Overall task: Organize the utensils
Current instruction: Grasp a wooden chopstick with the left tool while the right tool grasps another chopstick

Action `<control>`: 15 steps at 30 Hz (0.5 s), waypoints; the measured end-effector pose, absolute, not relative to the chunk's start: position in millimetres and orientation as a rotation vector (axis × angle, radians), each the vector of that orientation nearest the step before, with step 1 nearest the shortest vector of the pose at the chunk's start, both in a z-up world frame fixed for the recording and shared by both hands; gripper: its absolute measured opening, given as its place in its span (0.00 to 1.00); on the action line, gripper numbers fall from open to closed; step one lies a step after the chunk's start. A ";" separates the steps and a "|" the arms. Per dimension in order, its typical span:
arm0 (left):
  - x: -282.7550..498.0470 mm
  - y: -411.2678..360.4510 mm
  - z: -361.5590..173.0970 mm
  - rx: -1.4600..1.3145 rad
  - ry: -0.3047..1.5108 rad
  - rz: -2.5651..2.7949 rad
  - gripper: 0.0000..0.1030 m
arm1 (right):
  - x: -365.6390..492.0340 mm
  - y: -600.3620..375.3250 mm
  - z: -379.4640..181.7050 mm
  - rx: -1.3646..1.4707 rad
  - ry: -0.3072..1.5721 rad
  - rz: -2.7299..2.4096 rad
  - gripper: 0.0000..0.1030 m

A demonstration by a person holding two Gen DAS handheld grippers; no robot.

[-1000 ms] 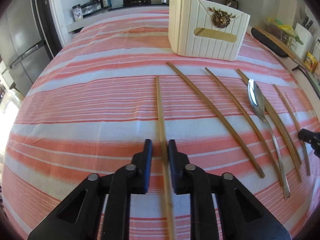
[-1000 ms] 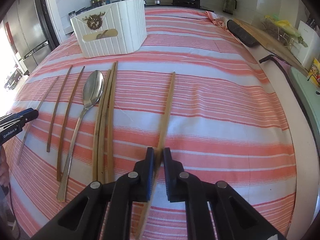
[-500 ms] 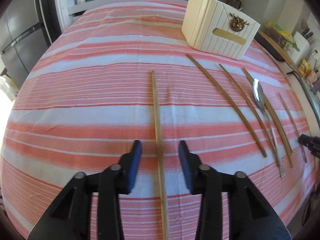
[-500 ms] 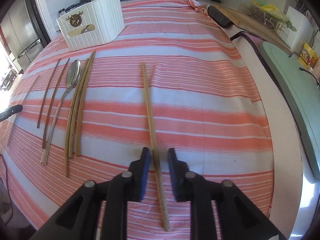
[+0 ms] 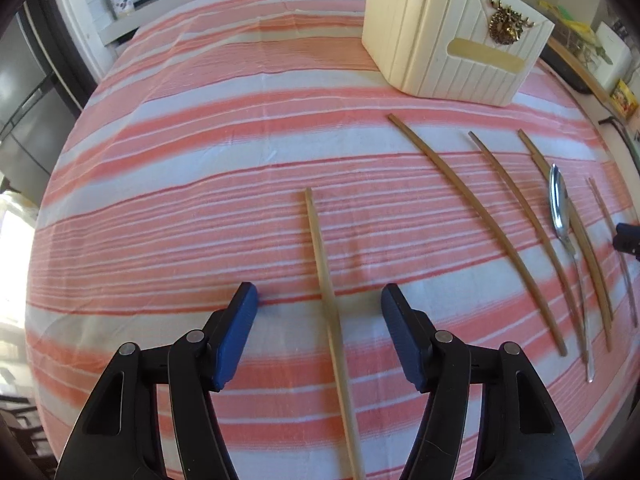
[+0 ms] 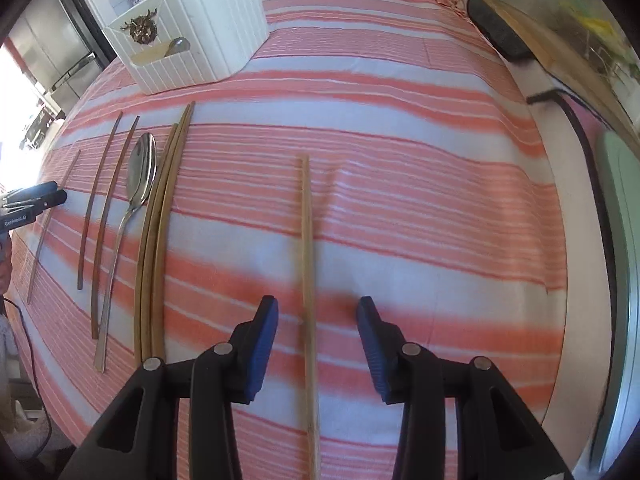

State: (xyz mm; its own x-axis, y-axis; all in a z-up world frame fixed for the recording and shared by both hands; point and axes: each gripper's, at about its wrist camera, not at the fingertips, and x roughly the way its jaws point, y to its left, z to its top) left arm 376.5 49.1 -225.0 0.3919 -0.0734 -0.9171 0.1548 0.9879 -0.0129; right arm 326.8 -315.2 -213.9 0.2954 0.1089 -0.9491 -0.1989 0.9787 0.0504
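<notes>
My left gripper (image 5: 318, 304) is open, its jaws wide apart on either side of a pale chopstick (image 5: 320, 248) that lies on the striped cloth. My right gripper (image 6: 318, 316) is open the same way around another pale chopstick (image 6: 306, 240) lying flat. Between them lie several darker chopsticks (image 5: 472, 212) and a metal spoon (image 5: 560, 208), also in the right wrist view: chopsticks (image 6: 160, 216), spoon (image 6: 138, 184). A white ribbed utensil box (image 5: 452, 36) with a gold ornament stands at the back; it also shows in the right wrist view (image 6: 200, 28).
The table is covered by a pink and white striped cloth (image 5: 200, 160). A black cable (image 6: 584, 152) and a wooden board (image 6: 560, 52) lie along the right edge. A fridge (image 5: 24, 112) stands at the left. The other gripper's tip (image 6: 36, 200) shows at the left.
Both grippers were shut on their chopsticks a second ago and have opened wide. Both chopsticks now lie free on the cloth between the jaws.
</notes>
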 end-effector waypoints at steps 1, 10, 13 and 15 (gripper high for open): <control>381.0 48.4 -224.2 0.078 1.158 -0.143 0.53 | 336.6 -310.4 -214.9 -0.098 1.251 0.202 0.42; 385.5 58.5 -201.1 -0.015 1.071 -0.205 0.04 | 375.5 -297.2 -198.7 -0.073 1.158 0.173 0.06; 363.8 63.4 -172.8 -0.040 0.995 -0.234 0.04 | 352.8 -301.6 -164.6 -0.014 1.051 0.213 0.06; 347.2 65.0 -151.3 -0.047 0.942 -0.256 0.04 | 333.9 -304.4 -137.7 0.011 0.977 0.240 0.06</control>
State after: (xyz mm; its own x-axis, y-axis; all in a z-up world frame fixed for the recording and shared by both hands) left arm 347.2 65.0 -151.3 0.5602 -0.2377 -0.7935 0.1969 0.9687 -0.1512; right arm 333.9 -304.4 -137.7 0.5351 0.2064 -0.8192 -0.1966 0.9735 0.1169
